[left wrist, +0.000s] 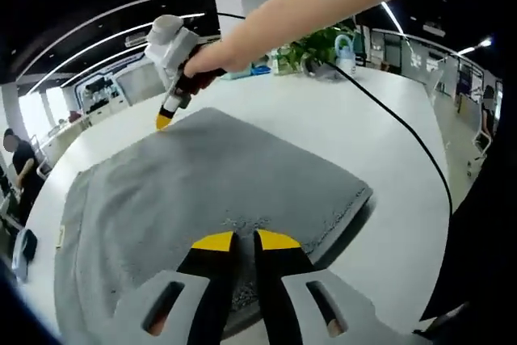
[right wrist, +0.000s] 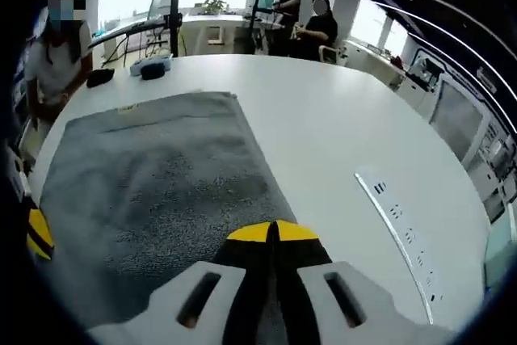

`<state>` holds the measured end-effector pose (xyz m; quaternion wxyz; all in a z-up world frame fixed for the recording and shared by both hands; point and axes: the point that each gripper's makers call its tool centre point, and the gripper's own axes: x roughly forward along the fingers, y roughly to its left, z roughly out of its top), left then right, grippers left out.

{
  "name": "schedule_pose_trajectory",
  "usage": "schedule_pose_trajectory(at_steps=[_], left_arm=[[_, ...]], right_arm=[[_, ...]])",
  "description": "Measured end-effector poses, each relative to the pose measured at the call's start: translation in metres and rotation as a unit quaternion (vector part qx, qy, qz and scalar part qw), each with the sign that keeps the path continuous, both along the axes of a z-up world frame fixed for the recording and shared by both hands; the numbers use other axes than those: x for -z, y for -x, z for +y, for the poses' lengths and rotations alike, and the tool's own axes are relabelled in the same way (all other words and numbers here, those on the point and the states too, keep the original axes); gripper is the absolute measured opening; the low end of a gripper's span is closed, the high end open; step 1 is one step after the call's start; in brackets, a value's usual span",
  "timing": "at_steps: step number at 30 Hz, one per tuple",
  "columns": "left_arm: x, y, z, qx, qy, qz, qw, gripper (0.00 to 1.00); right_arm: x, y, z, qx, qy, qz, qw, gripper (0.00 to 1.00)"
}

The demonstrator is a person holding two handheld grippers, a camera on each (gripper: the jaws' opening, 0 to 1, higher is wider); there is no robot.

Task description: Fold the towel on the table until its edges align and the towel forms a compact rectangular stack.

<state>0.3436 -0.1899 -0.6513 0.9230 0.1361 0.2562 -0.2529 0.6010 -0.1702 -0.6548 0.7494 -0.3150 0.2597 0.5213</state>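
Grey towel point(left wrist: 202, 191) lies flat on the white round table point(left wrist: 347, 127), already folded at least once: in the left gripper view a doubled edge shows at its near right corner.

Left gripper point(left wrist: 245, 239): yellow-tipped jaws nearly together, a narrow gap between them, towel pile bunched at the tips. Reads as pinching the towel at its near edge.

Right gripper point(right wrist: 273, 230): jaws pressed together over the near edge of the towel point(right wrist: 161, 183); whether cloth is caught between them cannot be told. In the left gripper view this gripper point(left wrist: 164, 120) sits at the far corner of the towel, tip down, held by a hand point(left wrist: 212, 61).

Long axis of the towel, in the right gripper view, runs away from the jaws toward the far table rim.

A black cable point(left wrist: 404, 131) lies across the table right of the towel. A potted plant point(left wrist: 315, 46) stands beyond the towel's far side.
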Motion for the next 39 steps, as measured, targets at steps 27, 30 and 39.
schedule_pose_trajectory(at_steps=[27,30,39], left_arm=[[0.009,0.011,-0.011,0.181,-0.287,0.182,0.9228,0.02],[0.01,0.016,-0.013,0.215,-0.337,0.169,0.9012,0.01],[0.008,0.024,-0.007,0.253,-0.345,0.119,0.8961,0.01]], right_arm=[[0.013,0.008,-0.03,-0.151,0.426,-0.14,0.881,0.0],[0.013,0.013,-0.043,-0.106,0.413,-0.096,0.8993,0.0],[0.013,0.016,-0.053,-0.037,0.388,-0.034,0.9201,0.0]])
